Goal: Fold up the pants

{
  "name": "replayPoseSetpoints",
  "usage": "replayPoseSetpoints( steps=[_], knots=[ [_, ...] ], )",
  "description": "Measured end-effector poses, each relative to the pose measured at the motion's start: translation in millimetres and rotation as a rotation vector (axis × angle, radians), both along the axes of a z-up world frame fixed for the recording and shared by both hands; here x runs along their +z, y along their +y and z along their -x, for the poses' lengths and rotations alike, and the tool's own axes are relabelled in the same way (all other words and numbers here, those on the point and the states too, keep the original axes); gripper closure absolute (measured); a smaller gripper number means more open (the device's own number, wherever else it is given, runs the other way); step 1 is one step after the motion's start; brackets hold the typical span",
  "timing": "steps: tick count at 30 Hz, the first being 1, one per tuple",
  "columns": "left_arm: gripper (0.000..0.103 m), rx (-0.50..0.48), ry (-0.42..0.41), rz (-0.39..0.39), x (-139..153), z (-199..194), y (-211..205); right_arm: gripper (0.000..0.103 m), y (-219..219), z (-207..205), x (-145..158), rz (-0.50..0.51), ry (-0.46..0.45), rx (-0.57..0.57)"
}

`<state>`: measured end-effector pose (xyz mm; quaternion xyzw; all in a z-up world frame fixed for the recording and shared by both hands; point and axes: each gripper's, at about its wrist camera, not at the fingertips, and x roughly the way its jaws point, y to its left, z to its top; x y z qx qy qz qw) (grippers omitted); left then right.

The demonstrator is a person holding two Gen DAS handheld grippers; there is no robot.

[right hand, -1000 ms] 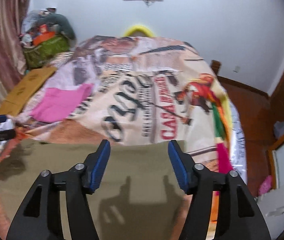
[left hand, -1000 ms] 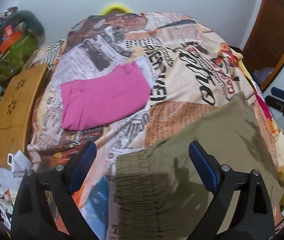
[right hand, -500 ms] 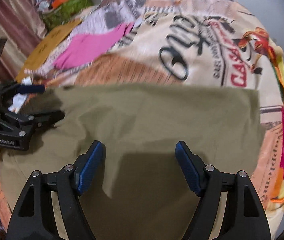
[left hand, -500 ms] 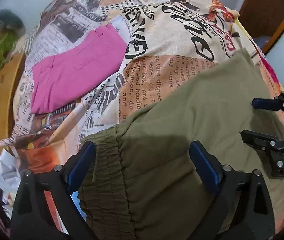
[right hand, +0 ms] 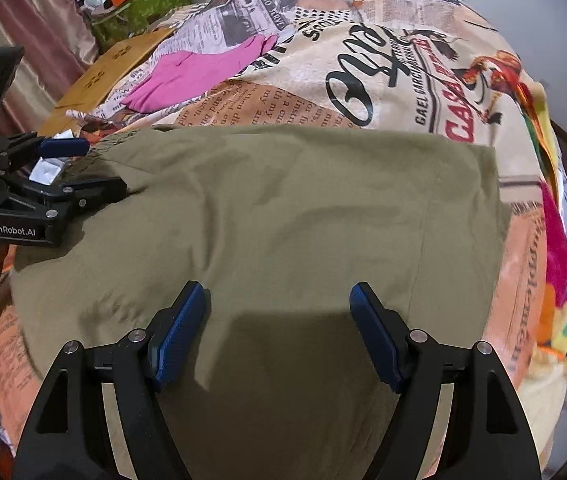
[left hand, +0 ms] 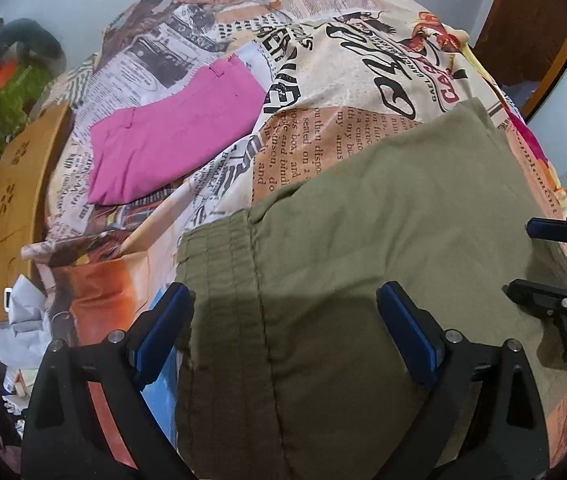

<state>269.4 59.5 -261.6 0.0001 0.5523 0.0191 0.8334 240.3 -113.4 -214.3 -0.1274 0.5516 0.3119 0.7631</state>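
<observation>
Pale walls behind, and a bed (left hand: pixel 363 80) under a newspaper-print cover filling most of both views. Olive pants (left hand: pixel 363 260) spread flat across the near part of that cover, elastic waistband (left hand: pixel 219 256) toward the left side, fabric lightly creased. Folded pink garment (left hand: pixel 171 136) farther back on the cover, well apart from the olive cloth. Wooden board (left hand: pixel 15 200) along the bed's left edge, with a heap of clothes and bags (left hand: pixel 7 88) beyond it in the corner. Left gripper (left hand: pixel 283 332) poised low over the waistband end, blue pads (left hand: pixel 163 324) spread wide with cloth visible between them (whether touching the fabric, cannot tell). Right gripper (right hand: pixel 277 328) likewise low above the middle of the near edge, fingers held wide apart, nothing pinched, shadow cast on the cloth just below. From the right wrist view, left gripper seen at the far left over the waistband corner, one black finger (right hand: pixel 95 192) just above the fabric. Brown door frame (left hand: pixel 531 20) at the far right.
</observation>
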Motion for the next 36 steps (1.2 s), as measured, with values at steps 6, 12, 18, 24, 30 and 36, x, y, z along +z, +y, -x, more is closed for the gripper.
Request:
replayPoseSetpoints(
  steps=[6,12,18,24,30,36],
  knots=[
    [0.004,-0.011,-0.013,-0.035,5,26,-6,0.031,-12,23,8,-0.028,0.008,-0.036],
    [0.004,0.002,-0.031,-0.031,7,49,-5,0.03,-26,47,8,-0.047,-0.003,-0.071],
    [0.003,0.021,-0.035,-0.028,13,63,-5,0.03,-42,58,12,-0.094,-0.018,-0.147],
    [0.003,0.046,-0.077,-0.017,37,74,1,0.03,-37,62,27,-0.116,-0.071,-0.155],
    [0.003,0.113,-0.107,0.085,53,90,21,0.03,-19,61,43,-0.137,-0.145,-0.13],
    [0.003,0.15,-0.048,0.199,42,104,32,0.03,11,62,24,-0.106,-0.119,-0.077]
  ],
)
